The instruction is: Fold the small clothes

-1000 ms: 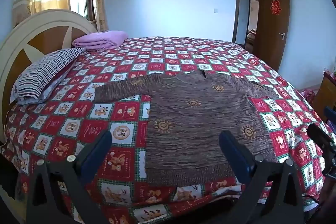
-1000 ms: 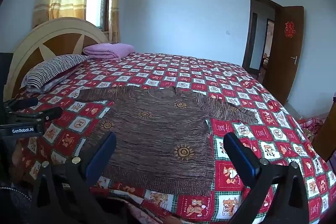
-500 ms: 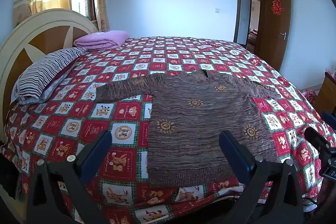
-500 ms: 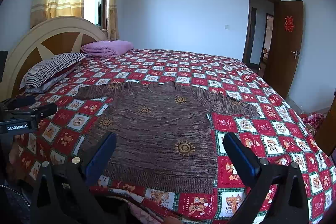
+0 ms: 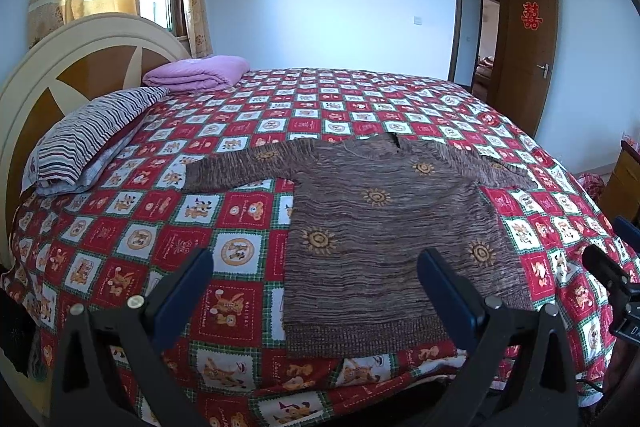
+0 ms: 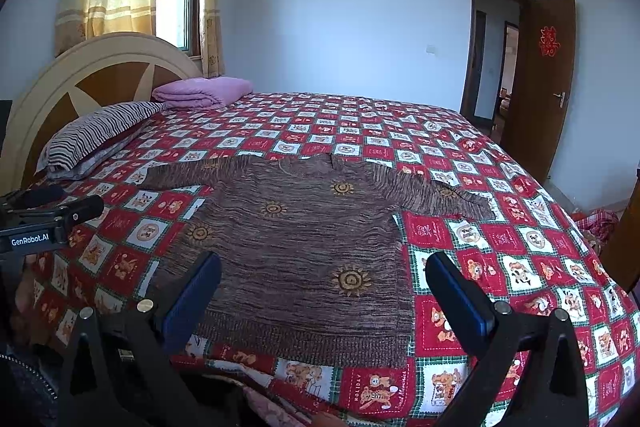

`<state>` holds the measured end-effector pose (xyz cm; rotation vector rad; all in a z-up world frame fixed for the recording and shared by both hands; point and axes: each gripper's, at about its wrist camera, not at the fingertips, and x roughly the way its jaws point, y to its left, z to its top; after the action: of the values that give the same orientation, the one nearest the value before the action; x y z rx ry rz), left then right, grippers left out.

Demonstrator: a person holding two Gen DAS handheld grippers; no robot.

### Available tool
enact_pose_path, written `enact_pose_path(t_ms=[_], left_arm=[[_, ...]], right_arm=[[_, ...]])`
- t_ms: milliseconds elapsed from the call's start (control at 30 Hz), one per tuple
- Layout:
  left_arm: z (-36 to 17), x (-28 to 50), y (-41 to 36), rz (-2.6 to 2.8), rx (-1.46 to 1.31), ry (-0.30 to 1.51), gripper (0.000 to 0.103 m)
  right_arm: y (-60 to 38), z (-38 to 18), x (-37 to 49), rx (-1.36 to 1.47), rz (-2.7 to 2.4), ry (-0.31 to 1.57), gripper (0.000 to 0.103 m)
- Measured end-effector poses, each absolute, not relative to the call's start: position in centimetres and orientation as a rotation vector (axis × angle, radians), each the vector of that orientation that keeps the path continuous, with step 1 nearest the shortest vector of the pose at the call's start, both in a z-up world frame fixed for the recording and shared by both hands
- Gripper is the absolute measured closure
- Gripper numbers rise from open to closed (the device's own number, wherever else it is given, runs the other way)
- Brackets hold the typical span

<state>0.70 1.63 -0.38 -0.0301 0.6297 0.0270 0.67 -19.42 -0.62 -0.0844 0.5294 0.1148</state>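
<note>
Brown sweater lies flat on the quilt, sleeves spread toward 9 and 3 o'clock; left gripper hangs spread wide at 6 o'clock, holding nothing. From the right wrist, sweater lies dead ahead, right gripper likewise spread, nothing between its fingers.

Two wrist cameras, side by side at the bed's near edge

Each looks forward between its own spread fingers across the sweater toward the far wall; both share sweater, pillow and door.
</note>
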Motion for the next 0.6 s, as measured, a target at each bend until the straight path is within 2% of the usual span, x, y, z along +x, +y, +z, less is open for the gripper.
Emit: enact_pose_path(t_ms=[600], left_arm=[[-0.62, 0.81, 1.94, 0.032, -0.036, 0.632, 0.000]], right_arm=[[-19.14, -0.77, 0.68, -0.087, 0.119, 0.536, 0.001]])
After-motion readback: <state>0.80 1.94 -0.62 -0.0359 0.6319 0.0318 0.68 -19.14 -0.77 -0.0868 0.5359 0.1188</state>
